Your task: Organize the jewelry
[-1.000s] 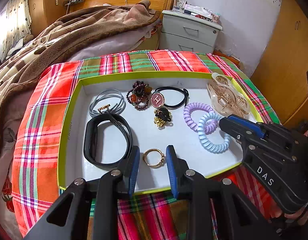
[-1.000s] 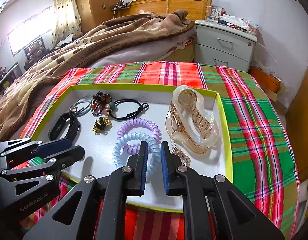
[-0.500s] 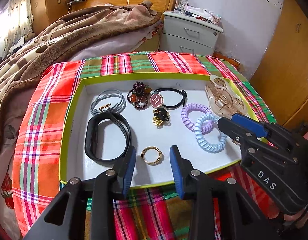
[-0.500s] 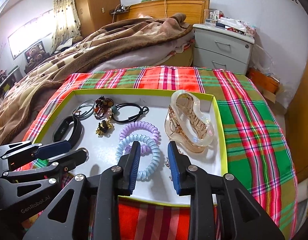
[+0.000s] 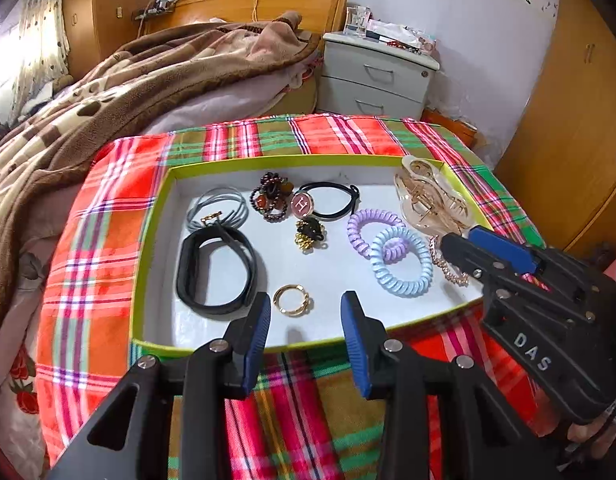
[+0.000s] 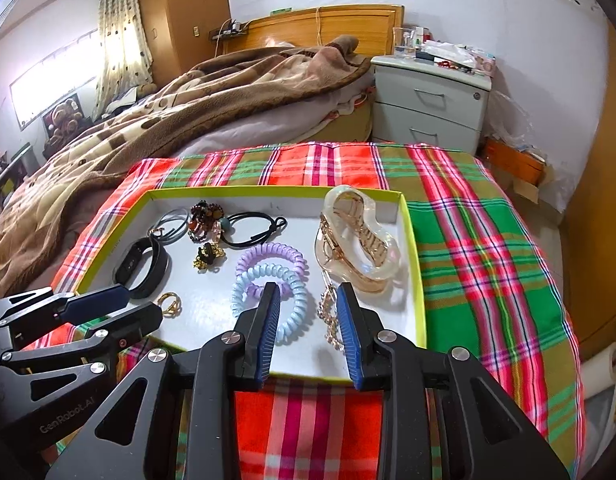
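A white tray with a lime rim [image 5: 148,240] lies on the plaid cloth and holds the jewelry. A gold ring [image 5: 293,300] lies near its front edge, just beyond my left gripper [image 5: 306,308], whose jaws are opening with nothing between them. Behind the ring lie a black band [image 5: 216,268], a blue coil tie [image 5: 402,266] over a purple one [image 5: 368,224], and a clear claw clip [image 5: 428,196]. My right gripper [image 6: 308,292] hovers at the front rim, jaws opening and empty. The blue coil [image 6: 268,292] lies left of it and a gold chain [image 6: 328,316] by its right finger.
At the tray's back lie a grey cord bracelet [image 5: 218,208], a bead bracelet [image 5: 270,196], a black hair tie with a pink charm [image 5: 328,202] and a black-gold charm [image 5: 310,234]. A bed with a brown blanket [image 5: 128,88] and a grey nightstand [image 5: 376,76] stand behind.
Both grippers have opened wider and drawn back from the tray. The ring stays where it lay in the tray. The right gripper's jaws were almost shut before.
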A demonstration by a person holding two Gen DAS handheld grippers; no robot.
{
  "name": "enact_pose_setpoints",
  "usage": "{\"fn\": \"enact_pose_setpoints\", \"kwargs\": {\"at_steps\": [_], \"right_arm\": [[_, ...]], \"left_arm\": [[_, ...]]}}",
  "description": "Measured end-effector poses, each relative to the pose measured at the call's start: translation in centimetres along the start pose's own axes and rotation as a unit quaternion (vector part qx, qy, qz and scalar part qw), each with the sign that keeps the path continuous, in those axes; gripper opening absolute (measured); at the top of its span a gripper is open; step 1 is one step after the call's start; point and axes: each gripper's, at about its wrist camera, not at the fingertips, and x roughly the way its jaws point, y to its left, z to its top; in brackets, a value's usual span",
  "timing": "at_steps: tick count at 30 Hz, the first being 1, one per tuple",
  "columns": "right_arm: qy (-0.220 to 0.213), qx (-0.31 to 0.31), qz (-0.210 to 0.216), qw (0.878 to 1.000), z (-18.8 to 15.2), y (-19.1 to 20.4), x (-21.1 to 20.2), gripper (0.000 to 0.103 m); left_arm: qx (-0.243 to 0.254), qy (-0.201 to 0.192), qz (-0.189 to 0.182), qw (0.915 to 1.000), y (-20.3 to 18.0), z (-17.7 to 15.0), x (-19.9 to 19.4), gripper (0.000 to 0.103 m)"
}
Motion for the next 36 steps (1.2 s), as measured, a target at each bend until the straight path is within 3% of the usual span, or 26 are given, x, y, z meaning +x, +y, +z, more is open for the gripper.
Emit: {"fn": "enact_pose_setpoints", "kwargs": {"at_steps": [3,13,22,36], "right_arm": [[-0.009,0.004,-0.005,1.0,-0.3,0.0,-1.1,0.041],[-0.042,0.002,-0.01,0.999,-2.0,1.4,-5.4,0.042],[-0.066,0.009,-0.003,0.998,-4.2,2.4,-8.2,0.042],[-0.079,0.004,-0.005,0.997,-5.8,3.7,-9.5,0.042]], "left_arm": [[0.0,-0.006,0.012,0.9999,-0.1,-0.5,-0.8,0.039],[-0.015,-0.045,0.079,0.9957,-0.2,-3.1,-4.5,0.039],[-0.014,-0.083,0.105,0.9909,-0.5,-5.6,-7.7,0.039],[-0.018,-0.089,0.089,0.9919,-1.2,-7.7,-8.9,0.039]]}}
